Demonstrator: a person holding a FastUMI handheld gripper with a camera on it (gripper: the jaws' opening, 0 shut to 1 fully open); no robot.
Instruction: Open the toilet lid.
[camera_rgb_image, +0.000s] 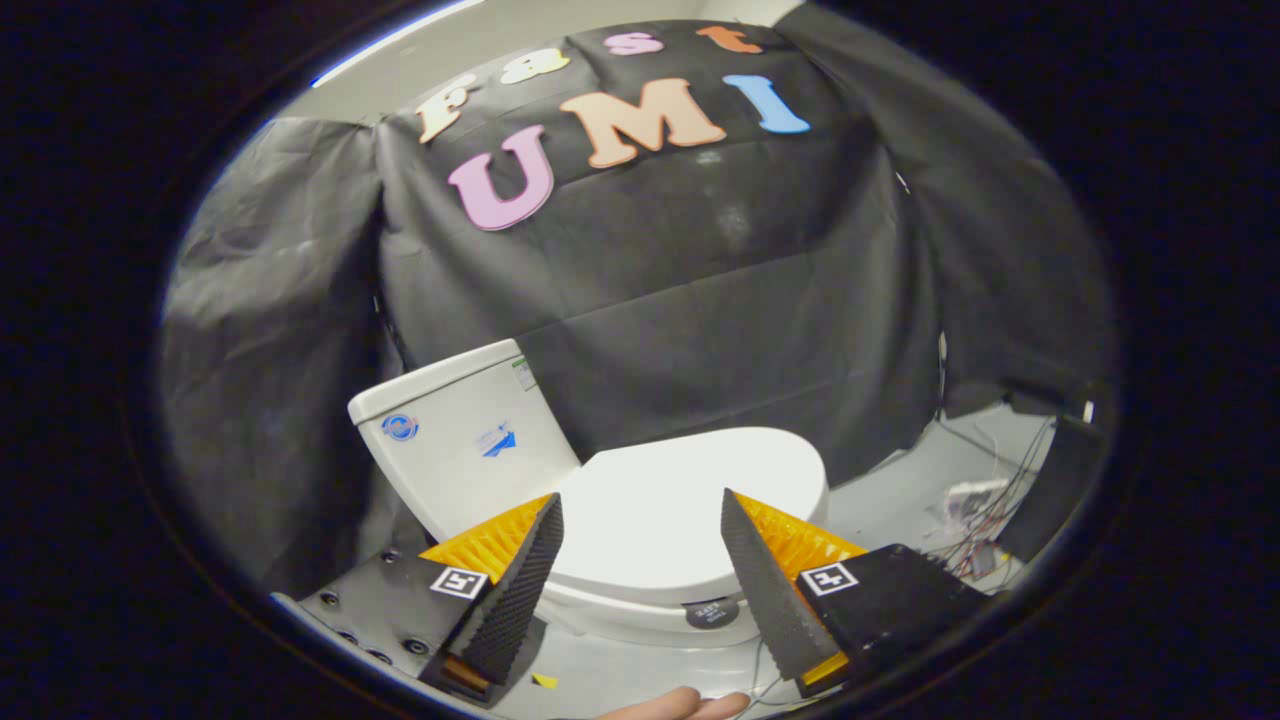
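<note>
Stickers on the toilet tank and bowl front too small to read

- The scene was viewed from a fisheye camera mounted on the hand-held gripper, aimed forward along its two fingers, which were seen spread wide apart at the near end of the view.
- The camera was held above and in front of the white ceramic toilet, tilted slightly, and looked down onto its closed, glossy white oval lid.
- The lid was framed between and just beyond the fingertips, at close range.
- The white rectangular tank and the draped black cloth wall were faced behind it.
- Grey floor was taken in beside the toilet.
</note>
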